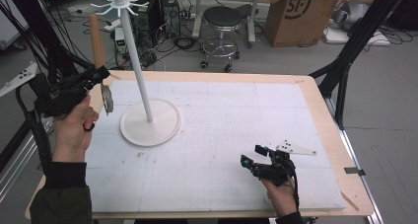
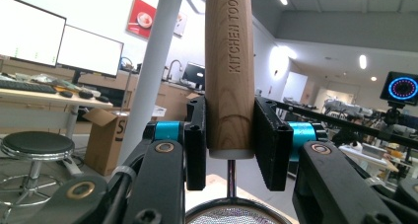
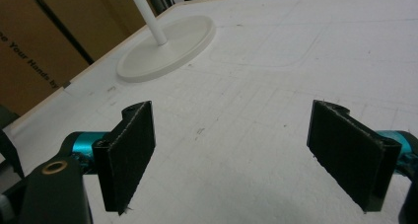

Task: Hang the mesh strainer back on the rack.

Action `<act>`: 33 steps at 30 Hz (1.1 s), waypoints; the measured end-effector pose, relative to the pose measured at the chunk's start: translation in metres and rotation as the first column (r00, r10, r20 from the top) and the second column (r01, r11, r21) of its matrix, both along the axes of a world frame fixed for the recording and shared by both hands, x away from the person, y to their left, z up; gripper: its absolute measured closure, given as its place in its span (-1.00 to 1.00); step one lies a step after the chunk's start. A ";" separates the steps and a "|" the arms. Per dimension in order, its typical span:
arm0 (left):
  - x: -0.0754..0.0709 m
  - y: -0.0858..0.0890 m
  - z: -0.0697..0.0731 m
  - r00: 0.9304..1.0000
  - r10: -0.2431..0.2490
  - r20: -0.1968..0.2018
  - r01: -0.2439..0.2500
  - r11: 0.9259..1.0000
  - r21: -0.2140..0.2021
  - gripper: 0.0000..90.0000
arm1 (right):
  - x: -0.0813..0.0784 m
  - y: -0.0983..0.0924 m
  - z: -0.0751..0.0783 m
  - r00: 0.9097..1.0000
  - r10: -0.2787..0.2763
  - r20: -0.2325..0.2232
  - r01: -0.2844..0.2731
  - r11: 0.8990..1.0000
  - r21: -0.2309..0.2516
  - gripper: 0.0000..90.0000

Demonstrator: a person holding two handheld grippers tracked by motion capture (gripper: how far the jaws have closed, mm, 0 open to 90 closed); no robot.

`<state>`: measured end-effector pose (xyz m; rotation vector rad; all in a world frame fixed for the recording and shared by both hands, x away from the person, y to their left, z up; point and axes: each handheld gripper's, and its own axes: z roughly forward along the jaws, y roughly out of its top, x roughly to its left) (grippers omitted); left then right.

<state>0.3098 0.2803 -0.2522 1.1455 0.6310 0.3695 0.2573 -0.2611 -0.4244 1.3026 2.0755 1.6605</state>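
A small strainer with a wooden handle (image 1: 96,40) marked "KITCHEN TOOL" stands upright over the table's left edge, its round mesh head (image 1: 107,98) hanging below. My left gripper (image 1: 101,77) is shut on the handle's lower end. In the left gripper view both pads press the handle (image 2: 229,61), and the mesh rim (image 2: 236,215) shows beneath. A white hook stand (image 1: 139,71) rises just right of it on a round base (image 1: 150,123), with a hook ring (image 1: 121,2) on top. My right gripper (image 1: 252,157) rests low at the front right, open and empty (image 3: 231,155).
White mat (image 1: 231,115) covers the wooden table. Behind the table stand a stool (image 1: 223,19) and a cardboard box (image 1: 296,12). A black frame leg (image 1: 355,41) slants at the right. The stand's base (image 3: 165,49) lies far ahead in the right gripper view.
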 end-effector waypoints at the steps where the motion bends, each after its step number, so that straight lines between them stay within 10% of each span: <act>1: 0.001 0.001 0.004 1.000 0.006 0.001 -0.006 1.000 0.001 0.54 | -0.001 0.000 0.000 1.000 0.004 -0.001 -0.004 1.000 0.000 -0.61; 33: 0.023 0.002 0.013 1.000 0.020 -0.022 -0.018 0.997 0.080 0.54 | -0.001 -0.009 -0.001 1.000 -0.009 -0.006 0.009 0.999 0.033 -0.61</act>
